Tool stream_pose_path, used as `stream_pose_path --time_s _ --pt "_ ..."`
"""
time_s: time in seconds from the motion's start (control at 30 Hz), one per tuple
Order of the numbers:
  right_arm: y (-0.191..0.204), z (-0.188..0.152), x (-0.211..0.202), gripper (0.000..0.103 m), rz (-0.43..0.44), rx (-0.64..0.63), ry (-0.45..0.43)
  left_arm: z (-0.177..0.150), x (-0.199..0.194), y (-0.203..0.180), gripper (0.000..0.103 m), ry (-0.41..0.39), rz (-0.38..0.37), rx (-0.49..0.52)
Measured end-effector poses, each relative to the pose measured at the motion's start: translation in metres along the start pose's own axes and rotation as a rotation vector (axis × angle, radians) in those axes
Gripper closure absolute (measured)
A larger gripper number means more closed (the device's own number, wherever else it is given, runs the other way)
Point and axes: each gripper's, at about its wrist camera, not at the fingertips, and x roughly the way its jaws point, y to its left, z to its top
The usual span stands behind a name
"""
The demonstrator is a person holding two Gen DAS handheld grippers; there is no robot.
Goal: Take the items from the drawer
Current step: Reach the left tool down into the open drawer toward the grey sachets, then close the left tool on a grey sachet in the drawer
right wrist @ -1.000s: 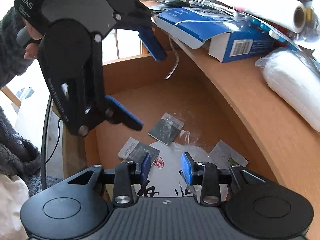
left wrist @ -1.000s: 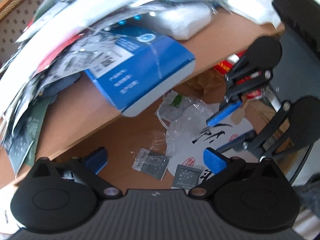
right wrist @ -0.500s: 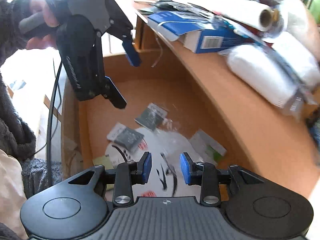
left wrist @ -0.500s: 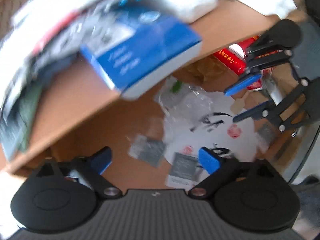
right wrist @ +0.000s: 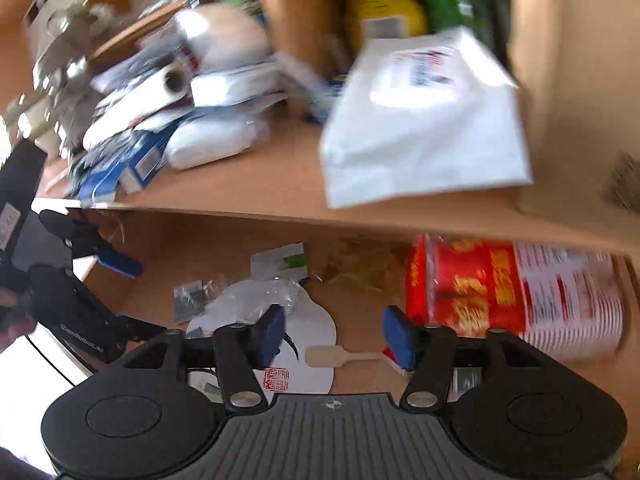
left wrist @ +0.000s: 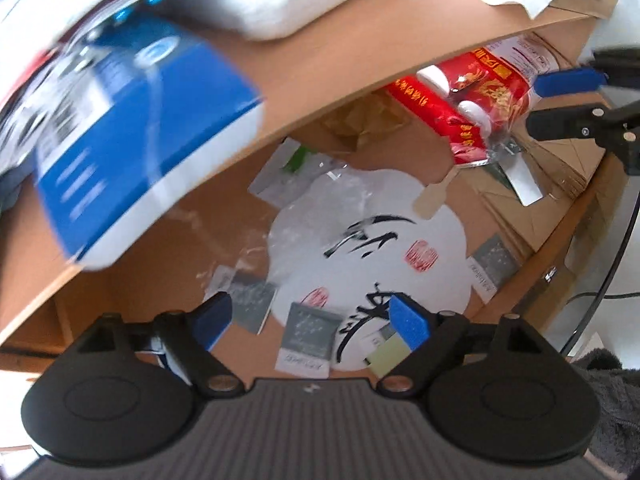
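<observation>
Drawer (right wrist: 168, 240) sits open under the cluttered wooden surface (right wrist: 280, 184), w/ the red can (right wrist: 500, 292) lying on its side at the drawer's right end, long axis running left-right, just ahead-right of the right gripper (right wrist: 336, 336), so that's the nearer one imo. Round white fan (left wrist: 368, 248) lies flat mid-drawer w/ small grey packets (left wrist: 308, 334) on and around it, below the left gripper (left wrist: 312, 322). Both grippers' fingers are apart, holding nothing; room over the can looks tight under the surface edge.
</observation>
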Motion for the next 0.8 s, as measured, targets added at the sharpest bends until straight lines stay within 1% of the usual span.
stream_pose_path --time_s 0.03,0.07,0.1,0.13,0.17,0.2,0.23,0.27,0.3,0.37,0.4,0.43,0.5,0.57,0.73,0.77,0.8 --pt "-0.003 -0.002 -0.002 0.028 -0.003 0.013 -0.006 0.002 0.0 -0.002 0.016 0.001 -0.002 0.012" --pt "-0.006 -0.003 -0.005 0.027 -0.016 0.021 -0.017 0.004 0.001 -0.004 0.017 0.002 -0.003 0.025" --pt "-0.008 -0.008 -0.007 0.027 -0.039 0.016 -0.024 0.006 0.003 -0.007 0.022 0.001 -0.001 0.041" --pt "-0.008 -0.012 -0.009 0.027 -0.059 0.01 -0.034 0.009 0.005 -0.009 0.03 0.003 -0.006 0.059" --pt "-0.008 -0.013 -0.011 0.027 -0.074 0.006 -0.04 0.011 0.007 -0.009 0.037 0.014 -0.026 0.07" --pt "-0.009 -0.014 -0.012 0.027 -0.083 0.001 -0.041 0.014 0.01 -0.009 0.059 0.039 -0.054 0.066" --pt "-0.012 -0.014 -0.013 0.027 -0.085 0.005 -0.042 0.016 0.013 -0.009 0.075 0.063 -0.086 0.061" --pt "-0.015 -0.011 -0.011 0.027 -0.084 0.011 -0.038 0.018 0.015 -0.013 0.08 0.079 -0.126 0.061" --pt "-0.016 -0.011 -0.01 0.027 -0.085 0.01 -0.032 0.019 0.017 -0.017 0.083 0.075 -0.145 0.079" --pt "-0.018 -0.012 -0.012 0.025 -0.098 0.013 -0.048 0.023 0.021 -0.025 0.084 0.052 -0.121 0.113" --pt "-0.019 -0.012 -0.013 0.02 -0.103 0.015 -0.056 0.024 0.025 -0.027 0.084 0.063 -0.117 0.111" --pt "-0.019 -0.013 -0.011 0.018 -0.096 0.019 -0.062 0.026 0.031 -0.028 0.086 0.081 -0.125 0.108" --pt "-0.019 -0.014 -0.008 0.018 -0.076 0.025 -0.07 0.03 0.037 -0.028 0.089 0.116 -0.143 0.106" --pt "-0.018 -0.015 -0.005 0.018 -0.051 0.03 -0.072 0.031 0.042 -0.031 0.089 0.141 -0.144 0.152" --pt "-0.011 -0.018 -0.004 0.018 -0.03 -0.005 -0.06 0.02 0.054 -0.022 0.089 0.223 -0.097 0.273" --pt "-0.009 -0.018 -0.003 0.018 -0.027 -0.012 -0.058 0.016 0.056 -0.019 0.087 0.232 -0.093 0.307" --pt "-0.007 -0.018 -0.002 0.018 -0.023 -0.018 -0.057 0.013 0.058 -0.017 0.081 0.243 -0.086 0.33"
